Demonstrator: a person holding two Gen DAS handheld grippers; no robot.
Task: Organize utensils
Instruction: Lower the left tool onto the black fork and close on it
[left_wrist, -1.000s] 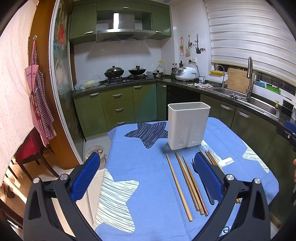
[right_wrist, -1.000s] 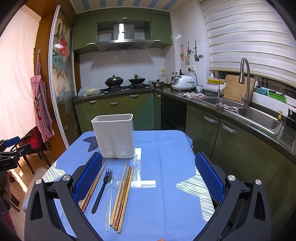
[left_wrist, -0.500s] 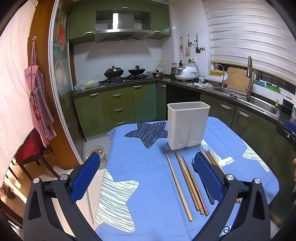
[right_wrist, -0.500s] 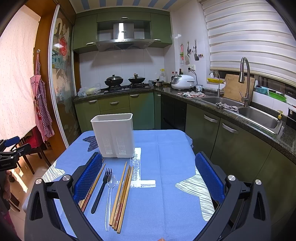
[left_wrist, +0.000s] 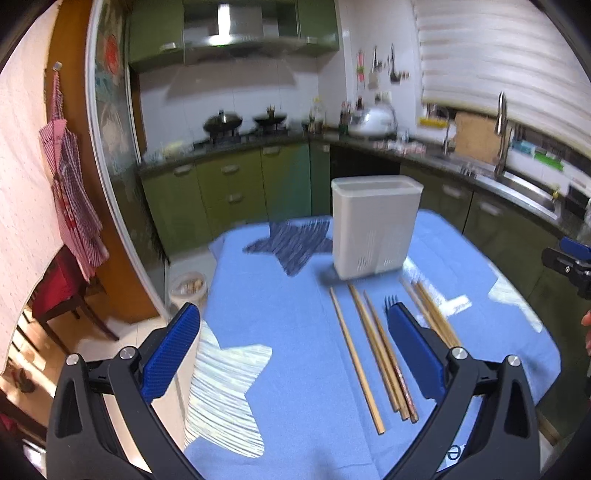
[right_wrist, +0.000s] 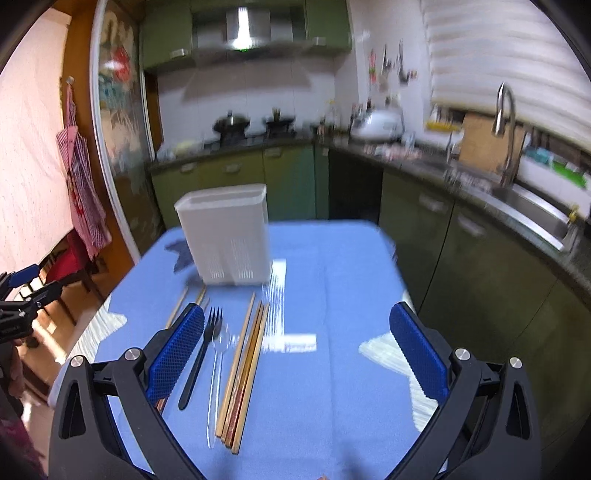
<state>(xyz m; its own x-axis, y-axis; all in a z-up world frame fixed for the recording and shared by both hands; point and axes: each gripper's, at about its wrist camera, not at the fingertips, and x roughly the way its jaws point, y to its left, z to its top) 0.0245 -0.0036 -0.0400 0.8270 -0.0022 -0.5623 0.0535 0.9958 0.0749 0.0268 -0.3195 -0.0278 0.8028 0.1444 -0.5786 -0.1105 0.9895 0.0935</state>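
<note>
White slotted holder (right_wrist: 225, 236) stands upright mid-desk (right_wrist: 332, 295); chopsticks (right_wrist: 242, 373), black fork (right_wrist: 201, 363), clear spoon (right_wrist: 218, 365) lie flat just in front. Left hand-held gripper (left_wrist: 295, 354) and right hand-held gripper (right_wrist: 295, 358): both wide, empty. Approach step, judged. Next: descend, pinch one utensil.

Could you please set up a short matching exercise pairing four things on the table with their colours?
Things:
1. utensil holder
2. fork
3. spoon
4. tablecloth

Colours:
A. black
B. blue
C. white
D. clear

Pairs: 1-C, 2-A, 3-D, 4-B
</note>
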